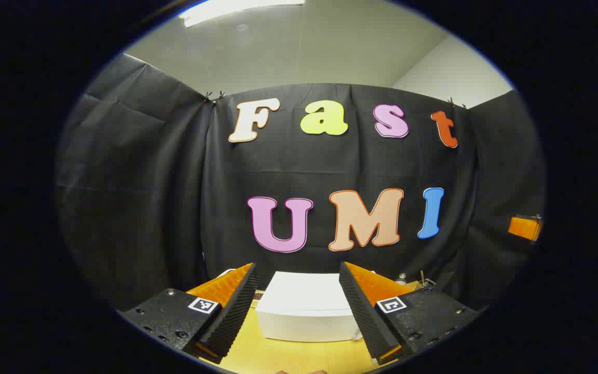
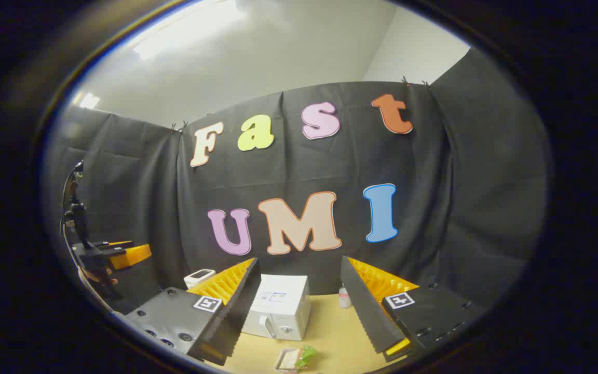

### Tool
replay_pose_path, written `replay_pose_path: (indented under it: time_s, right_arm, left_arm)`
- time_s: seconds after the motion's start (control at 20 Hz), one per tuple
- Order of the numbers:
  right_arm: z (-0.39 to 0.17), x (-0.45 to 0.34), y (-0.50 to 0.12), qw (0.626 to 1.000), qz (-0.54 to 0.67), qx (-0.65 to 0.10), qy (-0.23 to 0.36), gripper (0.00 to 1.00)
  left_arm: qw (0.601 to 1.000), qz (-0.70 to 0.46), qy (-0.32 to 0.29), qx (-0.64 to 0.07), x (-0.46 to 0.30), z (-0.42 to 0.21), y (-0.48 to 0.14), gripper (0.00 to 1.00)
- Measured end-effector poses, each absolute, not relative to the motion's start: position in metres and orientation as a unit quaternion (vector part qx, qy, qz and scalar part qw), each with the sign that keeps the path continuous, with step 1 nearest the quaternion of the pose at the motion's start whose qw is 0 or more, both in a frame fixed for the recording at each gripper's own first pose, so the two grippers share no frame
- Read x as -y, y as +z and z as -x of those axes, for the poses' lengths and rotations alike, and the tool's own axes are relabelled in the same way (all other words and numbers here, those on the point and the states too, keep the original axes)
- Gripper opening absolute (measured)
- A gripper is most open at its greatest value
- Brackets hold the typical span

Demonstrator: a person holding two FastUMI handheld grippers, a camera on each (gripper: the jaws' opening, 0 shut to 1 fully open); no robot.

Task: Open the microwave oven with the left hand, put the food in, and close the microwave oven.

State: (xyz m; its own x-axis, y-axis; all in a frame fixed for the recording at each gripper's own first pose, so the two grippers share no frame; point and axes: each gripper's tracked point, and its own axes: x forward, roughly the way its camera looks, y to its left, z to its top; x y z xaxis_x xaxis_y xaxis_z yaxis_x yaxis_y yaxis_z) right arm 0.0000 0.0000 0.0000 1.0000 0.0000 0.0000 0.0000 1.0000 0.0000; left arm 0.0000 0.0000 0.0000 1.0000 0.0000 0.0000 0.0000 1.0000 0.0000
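Right gripper view shows the microwave oven [image 2: 281,306] standing at the back of the wooden table [image 2: 330,332], door shut, handle and dial on its front face, with the food [image 2: 296,358] (a small tray with something green) lying on the table just in front of it. Beside the oven stand a small white device [image 2: 199,277] and a little bottle [image 2: 345,297]. Both tools hang above the table, well back from the oven: the left gripper [image 1: 299,306] and the right gripper [image 2: 299,306] each have their jaws spread wide, holding nothing. Opening has not begun; next, the left gripper likely needs to come down to the door handle and close on it.
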Motion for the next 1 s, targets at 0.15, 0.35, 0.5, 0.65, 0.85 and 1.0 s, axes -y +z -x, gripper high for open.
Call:
replay_pose_path:
  time_s: [0.15, 0.35, 0.5, 0.65, 0.85, 1.0]
  right_arm:
    - [0.007, 0.001, -0.005, 1.0, 0.002, -0.003, -0.008, 0.91]
    - [0.014, -0.001, -0.011, 1.0, 0.001, -0.009, -0.009, 0.91]
    - [0.019, -0.002, -0.011, 1.0, 0.009, -0.007, -0.011, 0.91]
    - [0.022, -0.001, -0.014, 1.0, 0.012, -0.009, -0.012, 0.91]
    - [0.02, 0.004, -0.024, 1.0, 0.009, -0.018, -0.012, 0.91]
    - [0.016, 0.013, -0.032, 1.0, 0.012, -0.022, -0.017, 0.91]
  left_arm:
    - [1.0, 0.001, -0.002, 0.003, -0.003, 0.01, -0.001, 0.95]
    - [1.0, -0.003, -0.003, 0.006, -0.005, 0.018, 0.0, 0.95]
    - [1.0, -0.005, 0.003, 0.009, -0.008, 0.02, 0.001, 0.92]
    - [1.0, -0.004, 0.002, 0.009, -0.005, 0.022, 0.0, 0.92]
    - [1.0, -0.002, -0.002, 0.003, 0.001, 0.021, -0.006, 0.95]
    - [1.0, 0.01, -0.017, -0.003, 0.012, 0.02, -0.011, 0.95]
